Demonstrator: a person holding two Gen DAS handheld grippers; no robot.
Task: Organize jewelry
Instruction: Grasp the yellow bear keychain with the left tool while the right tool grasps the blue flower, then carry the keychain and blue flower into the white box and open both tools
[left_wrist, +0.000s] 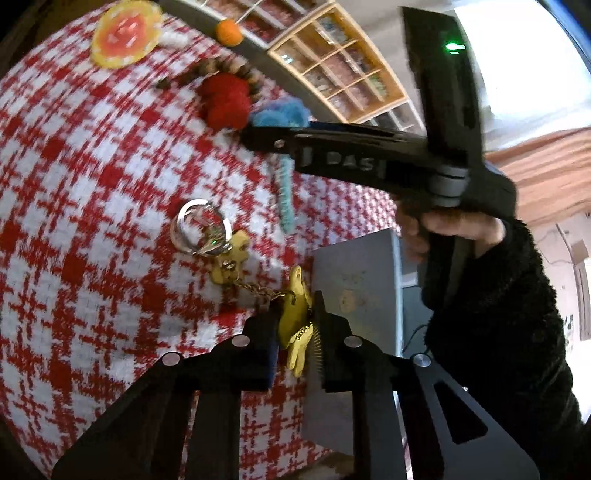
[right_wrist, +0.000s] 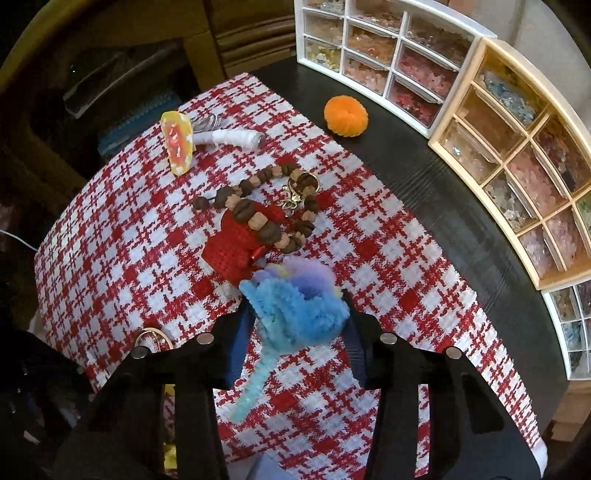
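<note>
the left tongs (left_wrist: 295, 332) are clamped on the yellow keychain charm (left_wrist: 297, 325), whose chain (left_wrist: 258, 290) trails to a key ring (left_wrist: 201, 230) lying on the checked cloth (left_wrist: 92, 184). the right tongs (right_wrist: 295, 325) are set around the blue pipe-cleaner flower (right_wrist: 295, 308), just beside the red knitted piece (right_wrist: 236, 243); a firm grip cannot be told. the ring could be snagged on the cloth if lifted fast. "das" is read on the right tool.

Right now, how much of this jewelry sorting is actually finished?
Little looks done: nothing visibly put away yet. In hand: the left tongs are shut on the yellow keychain charm, and the right tongs straddle the blue fuzzy flower. Left on the checked cloth: the brown bead bracelet, red knitted piece and orange-yellow disc.
</note>
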